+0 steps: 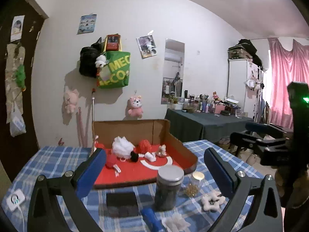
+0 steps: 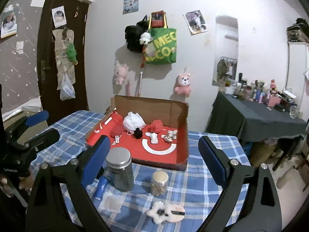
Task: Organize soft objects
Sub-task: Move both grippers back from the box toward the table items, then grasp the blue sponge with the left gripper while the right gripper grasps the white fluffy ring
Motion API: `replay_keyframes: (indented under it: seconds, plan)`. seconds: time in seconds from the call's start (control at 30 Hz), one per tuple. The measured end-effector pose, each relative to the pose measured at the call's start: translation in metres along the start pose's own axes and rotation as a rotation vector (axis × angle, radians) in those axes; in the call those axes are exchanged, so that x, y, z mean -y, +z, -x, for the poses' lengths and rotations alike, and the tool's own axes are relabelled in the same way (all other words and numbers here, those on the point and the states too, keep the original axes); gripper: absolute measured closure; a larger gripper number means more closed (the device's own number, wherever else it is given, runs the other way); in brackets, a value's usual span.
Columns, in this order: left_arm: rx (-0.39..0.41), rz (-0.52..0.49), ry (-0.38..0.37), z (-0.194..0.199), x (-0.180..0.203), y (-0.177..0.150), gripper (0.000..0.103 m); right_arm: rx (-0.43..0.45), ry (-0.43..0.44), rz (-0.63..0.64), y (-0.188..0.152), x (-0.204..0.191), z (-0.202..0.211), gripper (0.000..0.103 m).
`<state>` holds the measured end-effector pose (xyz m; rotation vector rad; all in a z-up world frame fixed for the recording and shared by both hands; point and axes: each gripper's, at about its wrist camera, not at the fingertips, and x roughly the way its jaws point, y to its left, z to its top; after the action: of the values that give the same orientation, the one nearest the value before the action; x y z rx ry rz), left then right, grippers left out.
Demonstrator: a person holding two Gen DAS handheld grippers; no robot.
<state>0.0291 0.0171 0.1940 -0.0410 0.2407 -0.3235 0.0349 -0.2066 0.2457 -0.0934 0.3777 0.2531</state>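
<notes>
A cardboard box [image 1: 173,141] [image 2: 181,116] with a red floor stands on the blue checked table. In it lie a white fluffy ball [image 1: 122,147] [image 2: 133,123], red yarn balls [image 1: 144,146] [image 2: 156,126], a black pompom [image 1: 134,156] [image 2: 138,133] and small white toys. Near the table's front edge lies a white fluffy star [image 1: 212,201] [image 2: 160,211]; a pink powder puff [image 2: 176,213] is beside it. My left gripper [image 1: 154,152] and right gripper [image 2: 154,139] both hang open above the near table, nothing between their fingers. Each shows at the edge of the other's view.
A dark jar with a silver lid [image 1: 168,187] [image 2: 120,168] and a small gold-lidded jar [image 1: 195,183] [image 2: 159,182] stand in front of the box. A blue object [image 2: 101,187], a black pad [image 1: 121,203] and a white patch [image 2: 113,202] lie nearby. A cluttered dark table [image 2: 256,119] stands to the right.
</notes>
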Motion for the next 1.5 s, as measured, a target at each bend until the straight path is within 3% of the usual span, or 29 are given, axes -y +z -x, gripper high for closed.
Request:
replay_keyframes:
  seconds: [0.2,0.53,1.0,1.33,1.5]
  plan:
    - [-0.032,0.041,0.019,0.004,0.003,-0.027,0.000,0.042,-0.067,-0.007,-0.035,-0.007,0.022,0.006]
    - [-0.100,0.077,0.061,-0.001,0.003,-0.070,0.000,0.033,-0.164,-0.023,-0.089,-0.015,0.025,0.006]
    - [-0.303,0.100,0.099,-0.033,-0.003,-0.128,0.000,-0.204,-0.119,-0.130,-0.157,-0.001,-0.032,0.006]
    - [-0.393,0.093,0.139,-0.062,-0.007,-0.137,0.000,-0.281,-0.119,-0.176,-0.168,0.019,-0.056,0.006]
    - [-0.446,0.101,0.146,-0.082,-0.012,-0.139,0.007,-0.316,-0.091,-0.155,-0.170,0.024,-0.072,0.006]
